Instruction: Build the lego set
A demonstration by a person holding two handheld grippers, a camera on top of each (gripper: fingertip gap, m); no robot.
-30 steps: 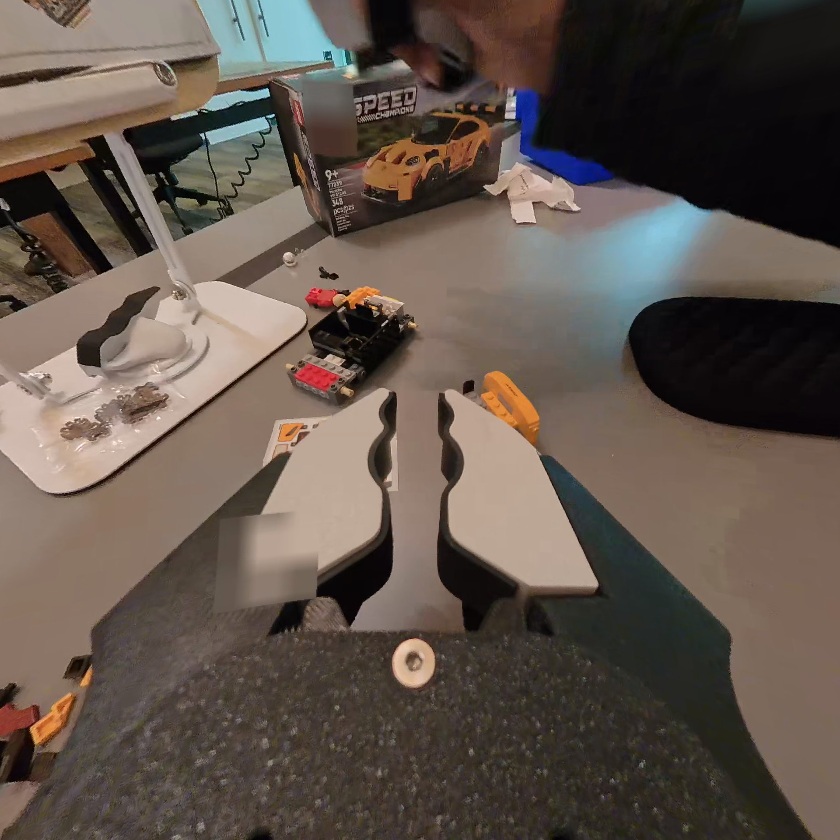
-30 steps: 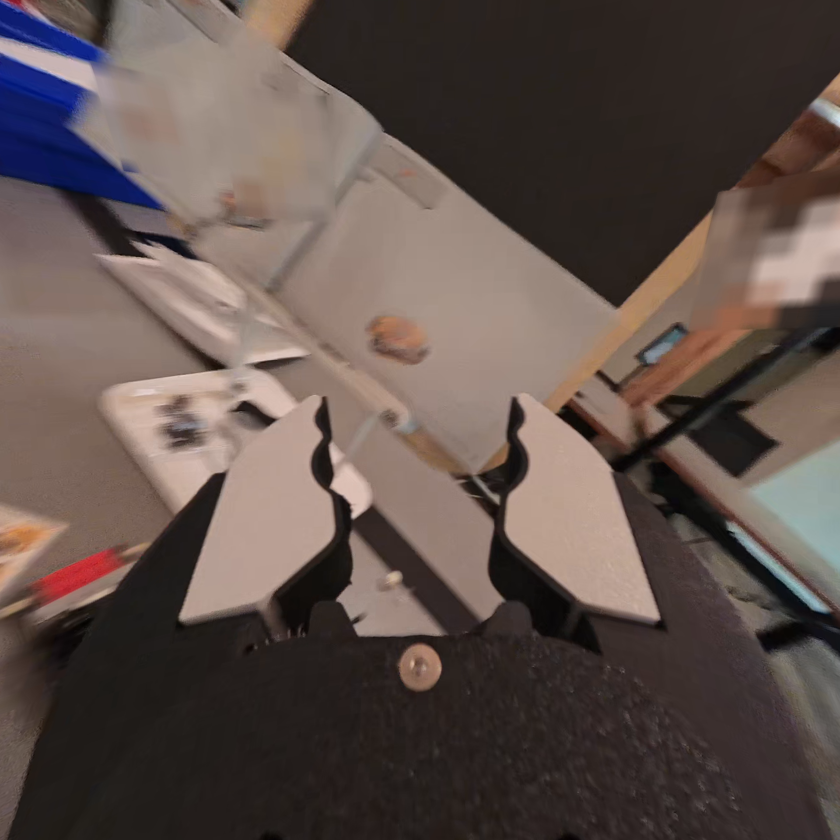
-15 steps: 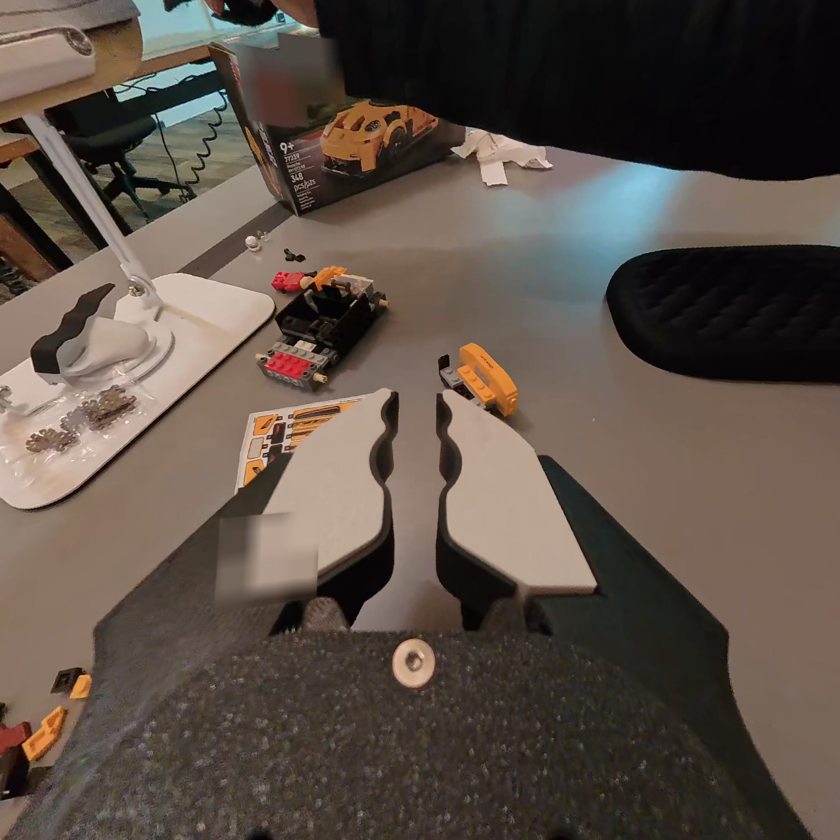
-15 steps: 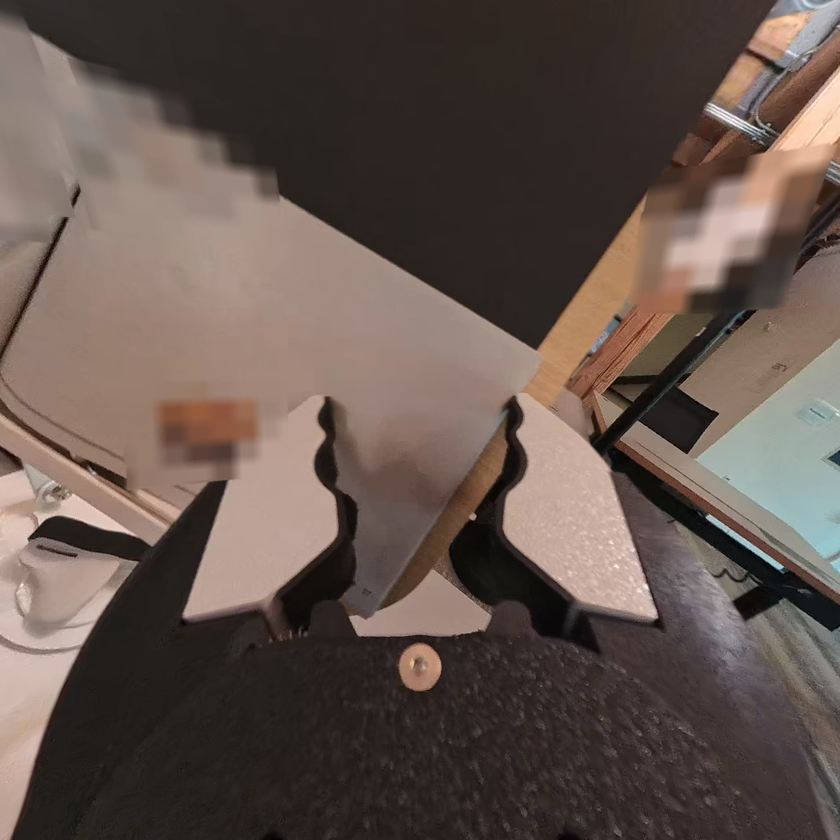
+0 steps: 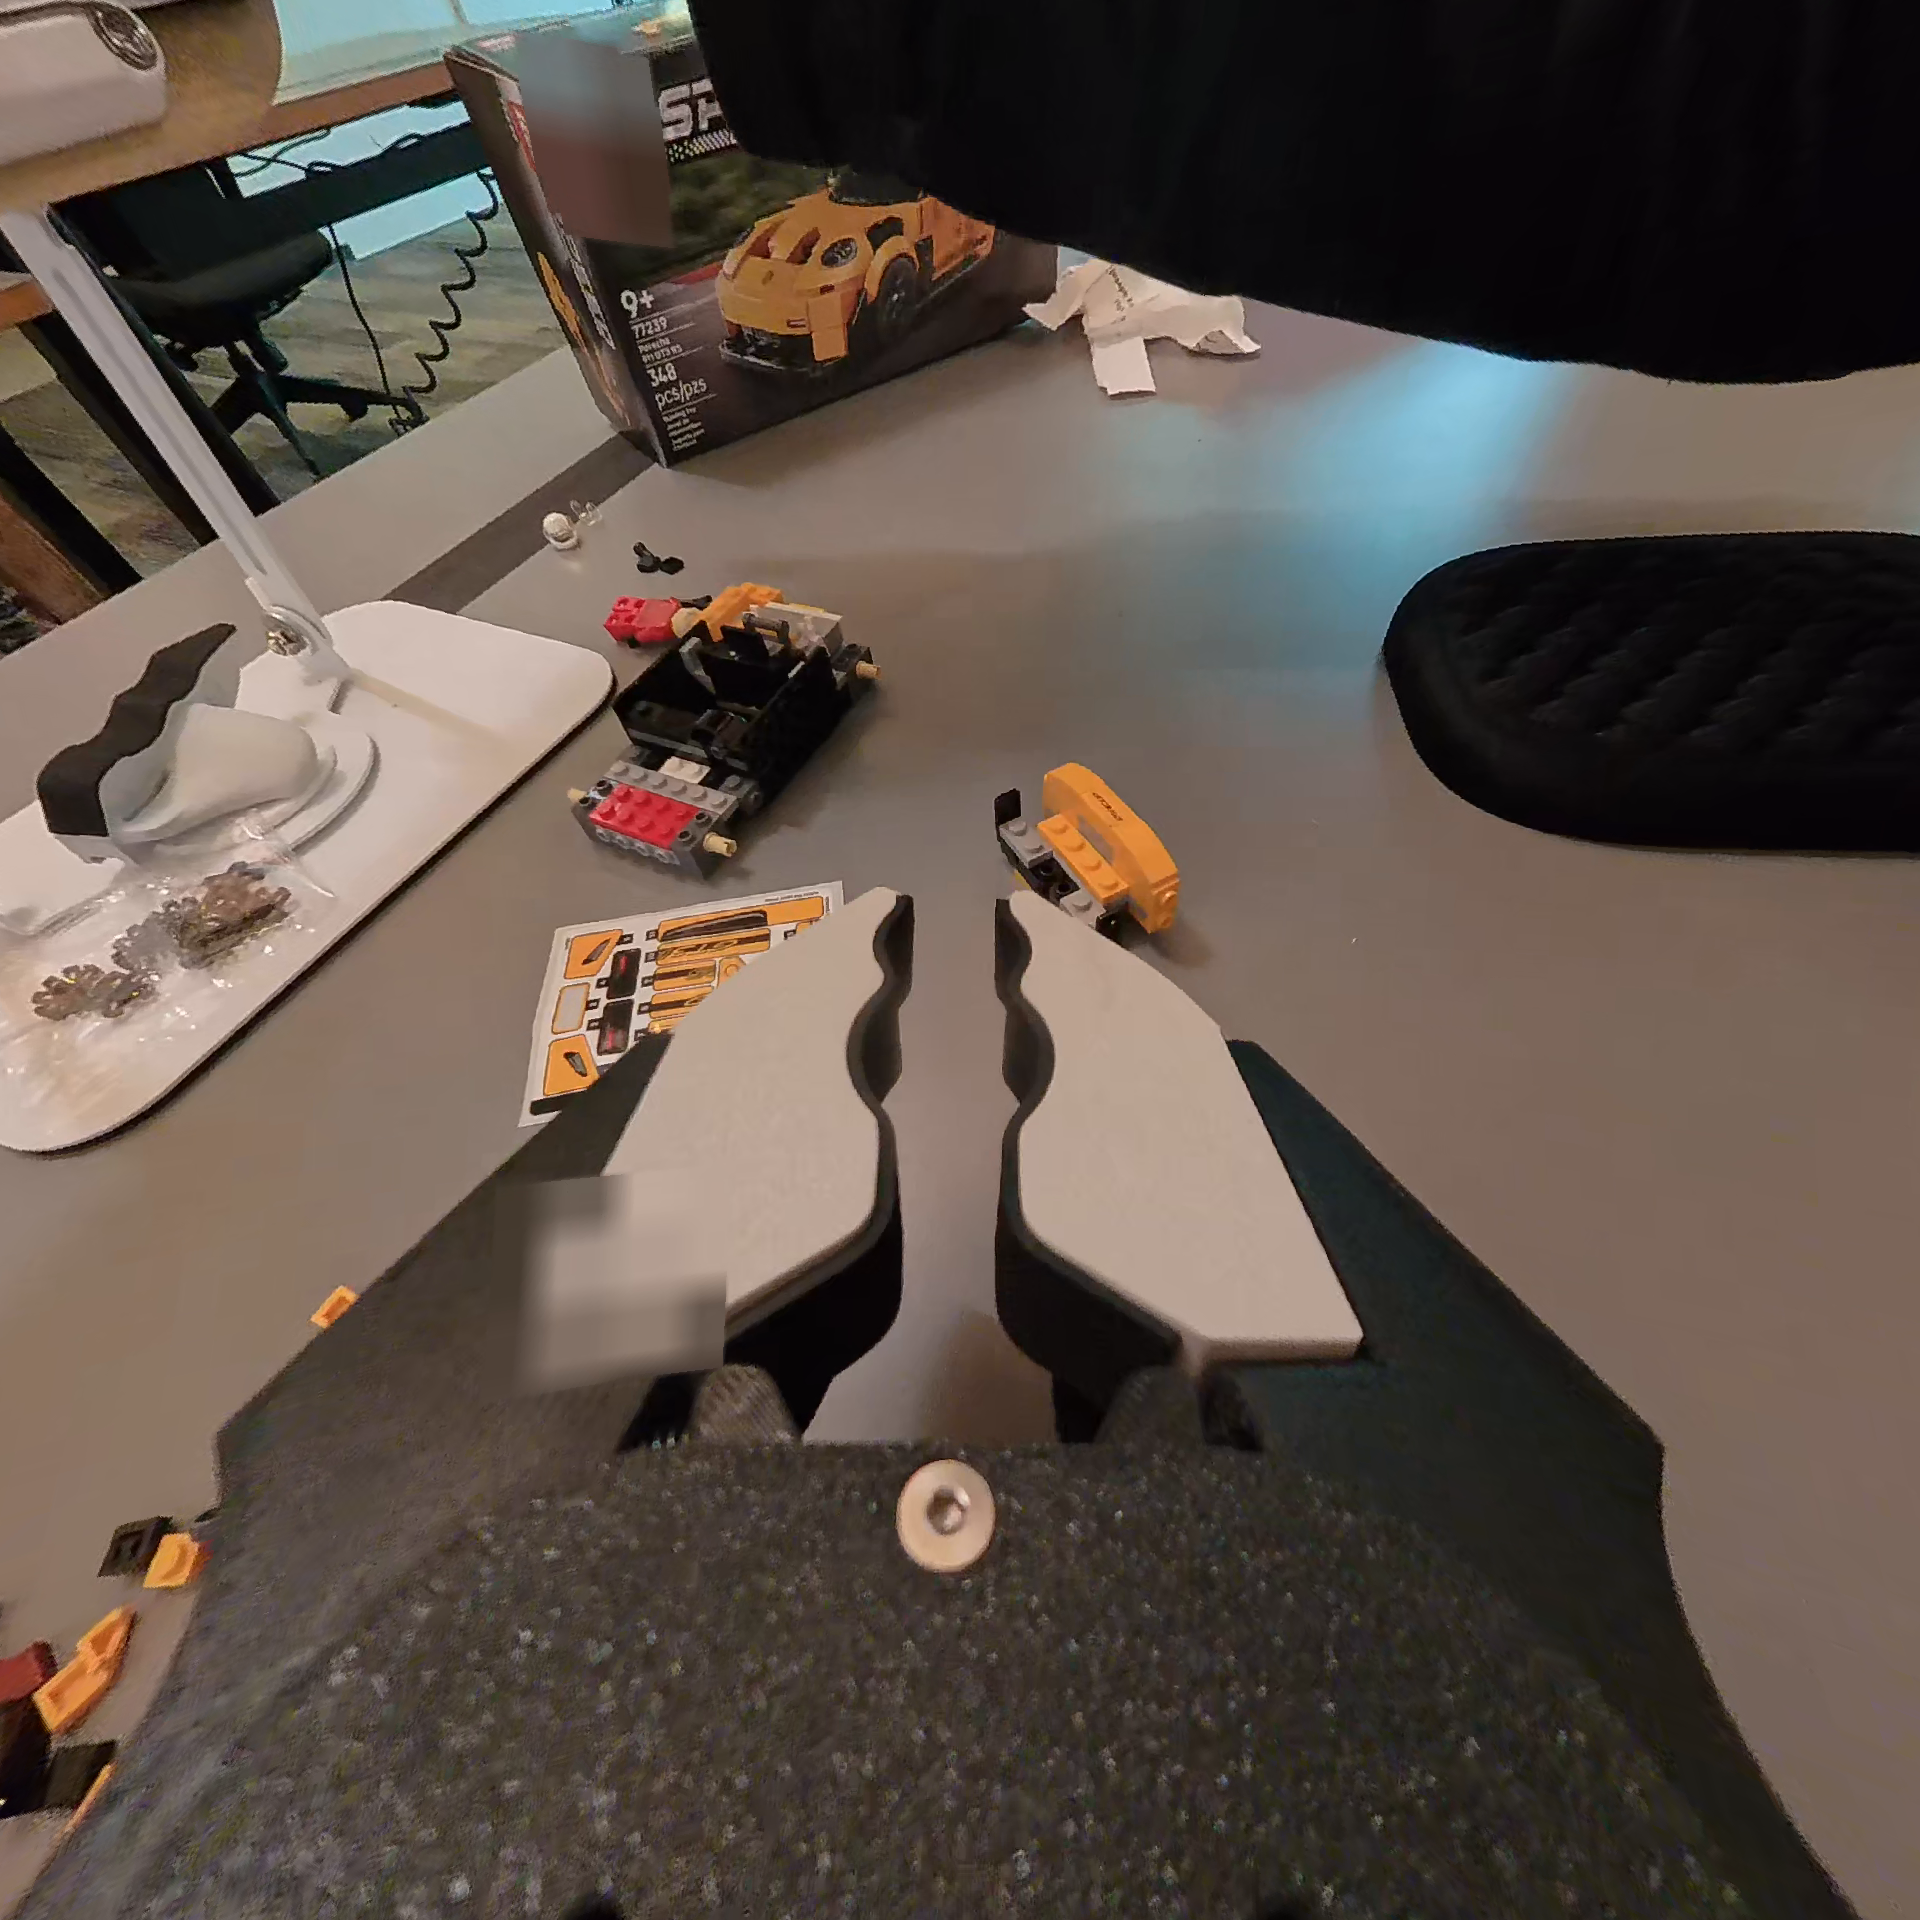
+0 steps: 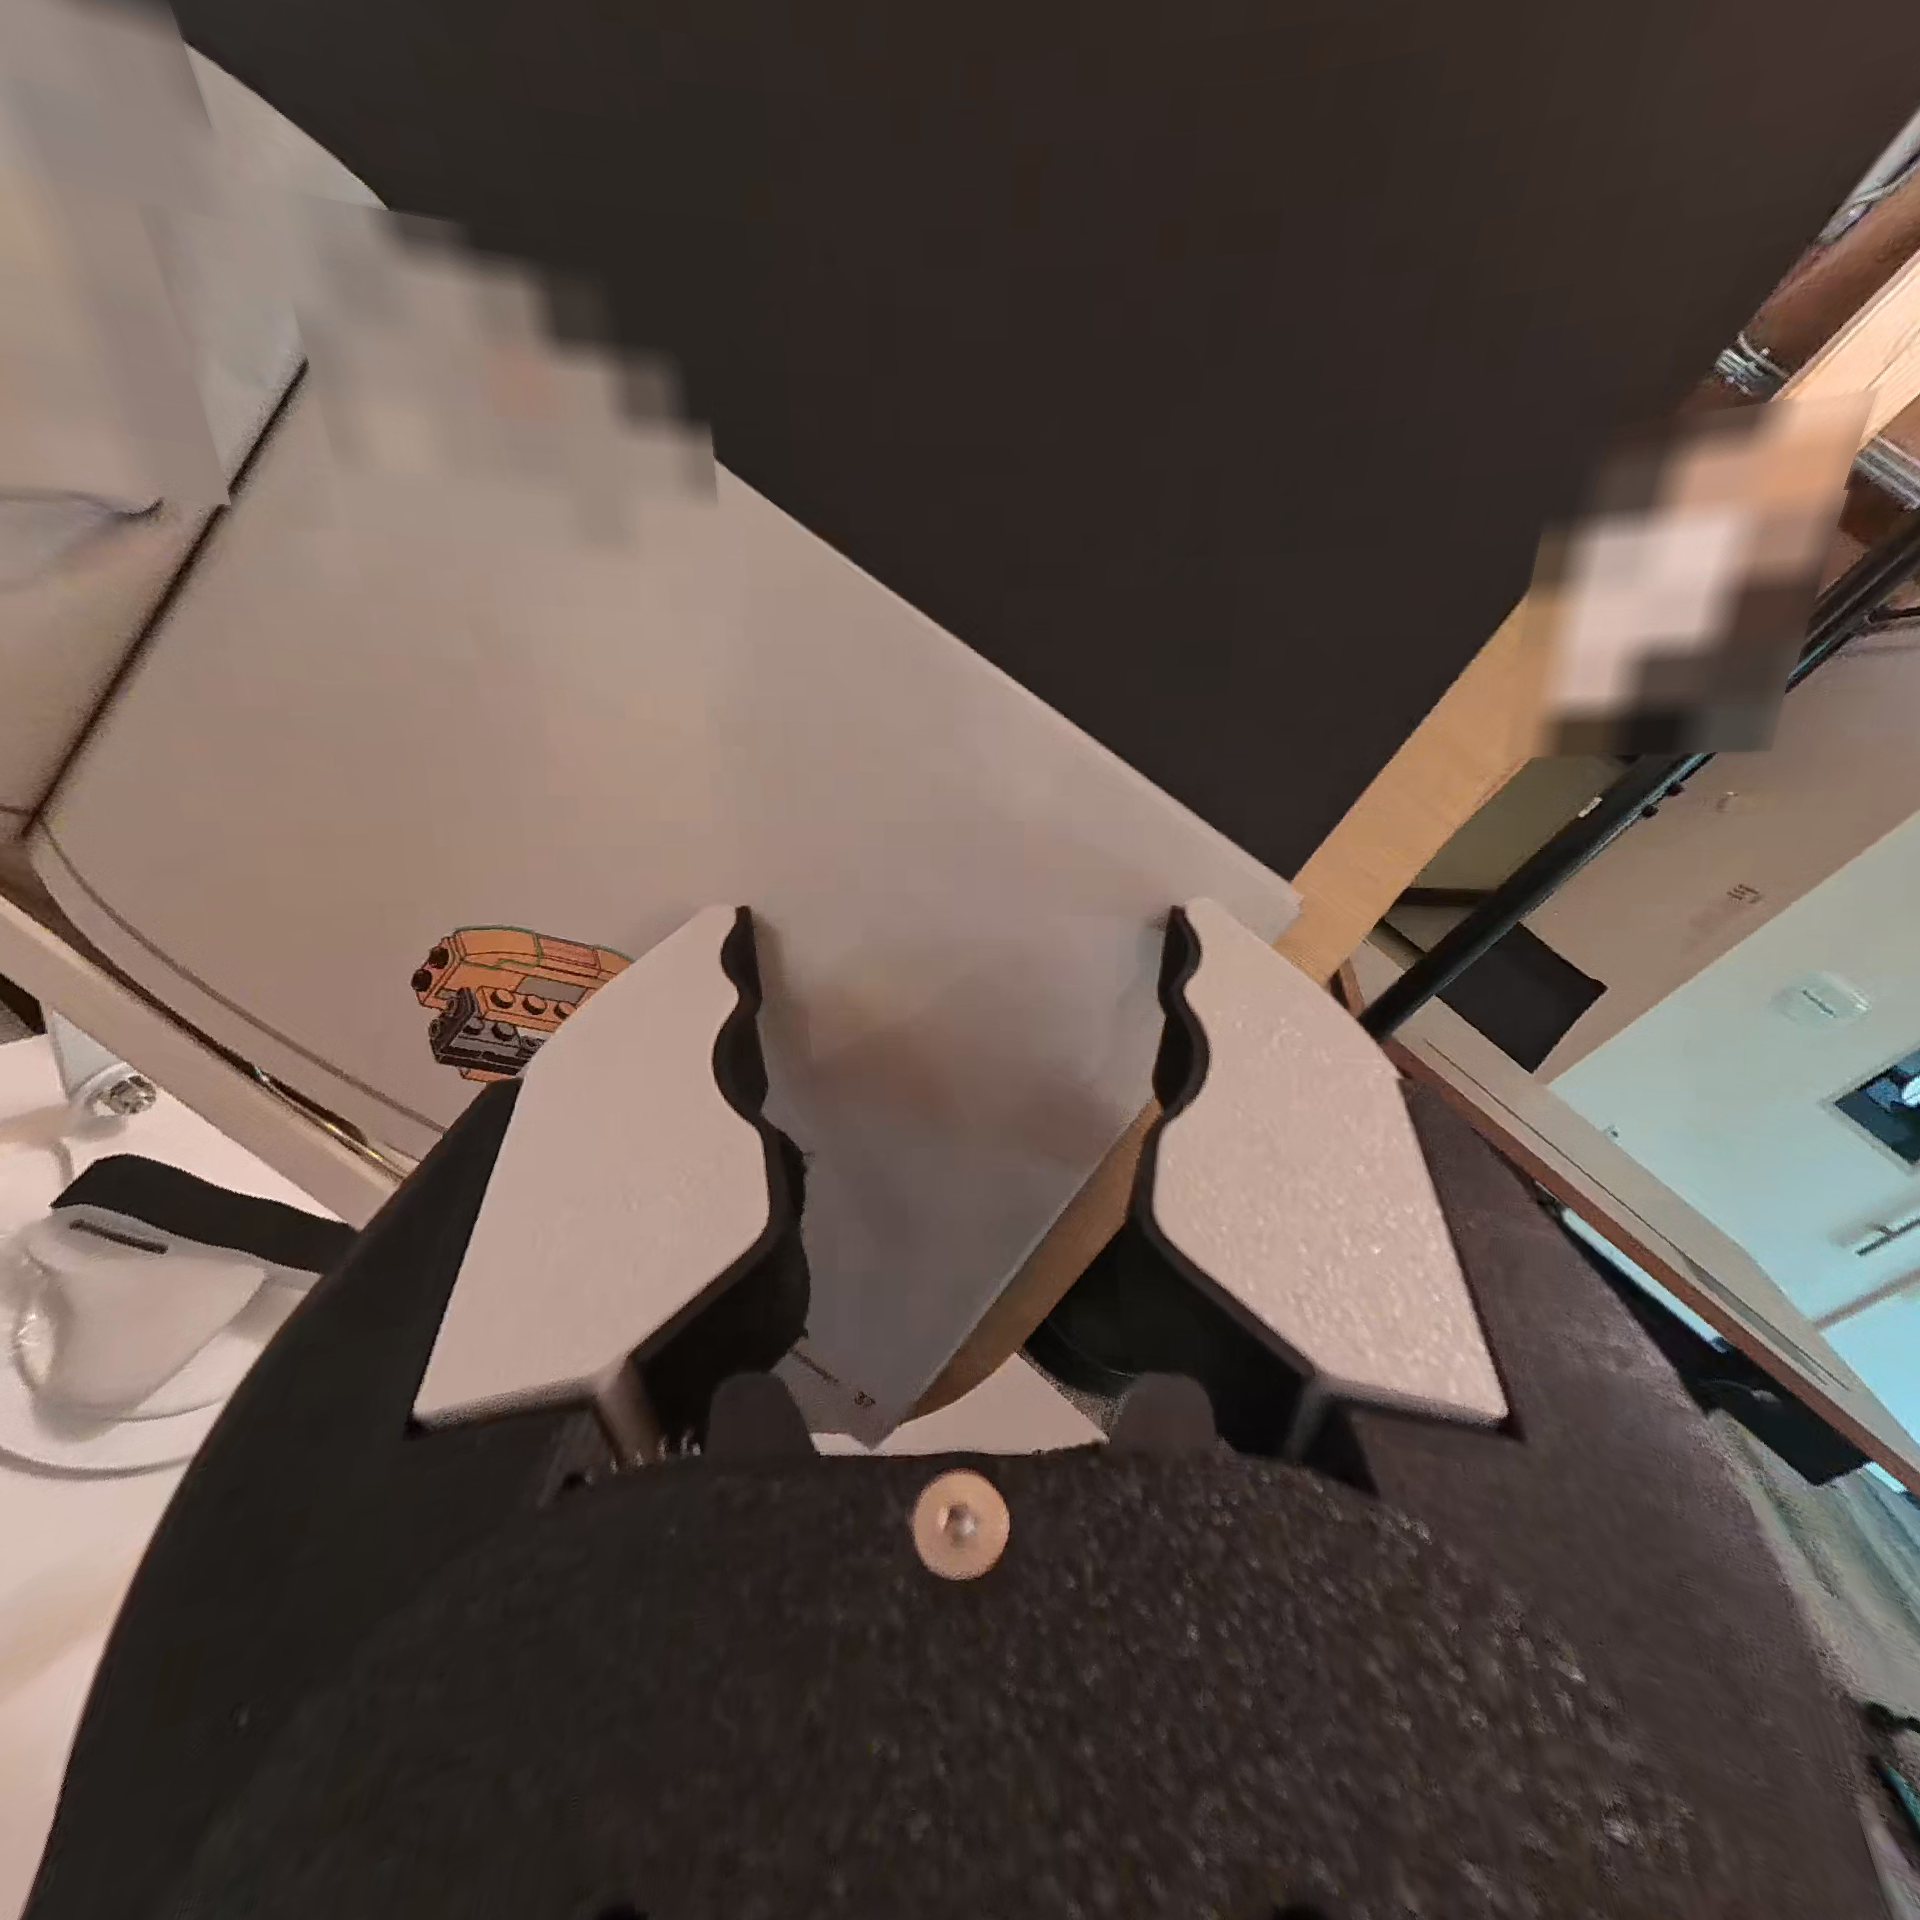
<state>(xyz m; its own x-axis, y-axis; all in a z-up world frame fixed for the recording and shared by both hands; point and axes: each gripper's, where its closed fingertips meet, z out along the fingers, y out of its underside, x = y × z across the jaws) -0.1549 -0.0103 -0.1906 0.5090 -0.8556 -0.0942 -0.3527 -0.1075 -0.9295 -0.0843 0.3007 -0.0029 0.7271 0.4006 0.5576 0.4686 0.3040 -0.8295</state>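
The left tongs (image 5: 951,914) hang above the grey surface (image 5: 1403,1091) with only a narrow gap between their tips and nothing held. Just ahead of them, to the right, lies a small orange and grey Lego sub-assembly (image 5: 1091,852). To the left of the tips a sticker sheet (image 5: 634,987) lies flat, partly covered by the left finger. Farther on sits the black car chassis (image 5: 727,727) with red bricks at its near end, and beyond it the Lego box (image 5: 748,312) stands upright. A white lamp base (image 5: 436,727) lies to the left, a black padded mat (image 5: 1683,686) to the right, and loose orange and black pieces (image 5: 83,1673) at the lower left edge. A dark sleeve (image 5: 1351,156) crosses the top.

The right tongs (image 6: 961,925) stand wide apart, and the corner of an instruction booklet page (image 6: 623,779) reaches down between the fingers; whether it touches them I cannot tell.
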